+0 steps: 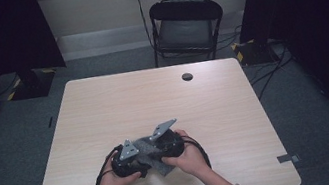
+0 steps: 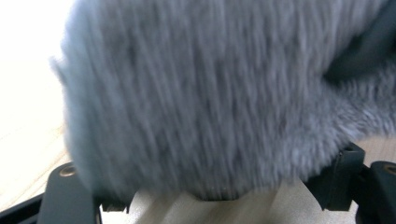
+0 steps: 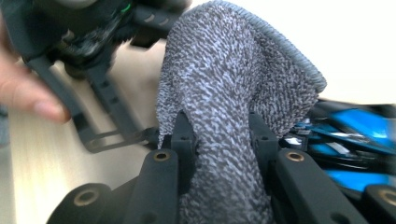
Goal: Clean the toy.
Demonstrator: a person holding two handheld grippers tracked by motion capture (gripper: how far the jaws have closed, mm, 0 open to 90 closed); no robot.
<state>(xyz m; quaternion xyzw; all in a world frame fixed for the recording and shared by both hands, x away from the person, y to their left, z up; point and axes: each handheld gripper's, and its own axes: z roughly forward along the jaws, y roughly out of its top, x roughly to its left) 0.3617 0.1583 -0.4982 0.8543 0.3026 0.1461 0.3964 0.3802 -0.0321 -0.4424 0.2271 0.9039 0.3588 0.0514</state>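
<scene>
Lower centre of the high view: a person's two hands meet over a pale wooden table (image 1: 104,107), each hand holding a black gripper topped by a grey three-cornered plate. The left gripper (image 1: 131,161) lies just left of the right gripper (image 1: 164,146), and a grey knitted cloth (image 1: 155,157) is bunched between them, close to the near edge of the tabletop. In the right gripper view, the right gripper (image 3: 219,140) has its two black jaws closed narrowly on a fold of the cloth (image 3: 224,93), which rises in a rounded, hemmed hump through the centre of the frame; the left gripper (image 3: 93,70) appears in the upper left of that frame, beside a fingertip at the left edge. In the left gripper view, the cloth (image 2: 201,93) shows its fuzzy grey side, blurred, across most of the frame, and the left gripper (image 2: 215,186) has its jaws spread wide at the lower left and lower right corners, with the cloth hanging between them and no pad visibly pressing on it. In the high view, a black folding chair (image 1: 187,28) stands beyond the table's far edge at upper centre, and a round dark cable hole (image 1: 187,76) sits near that edge.
</scene>
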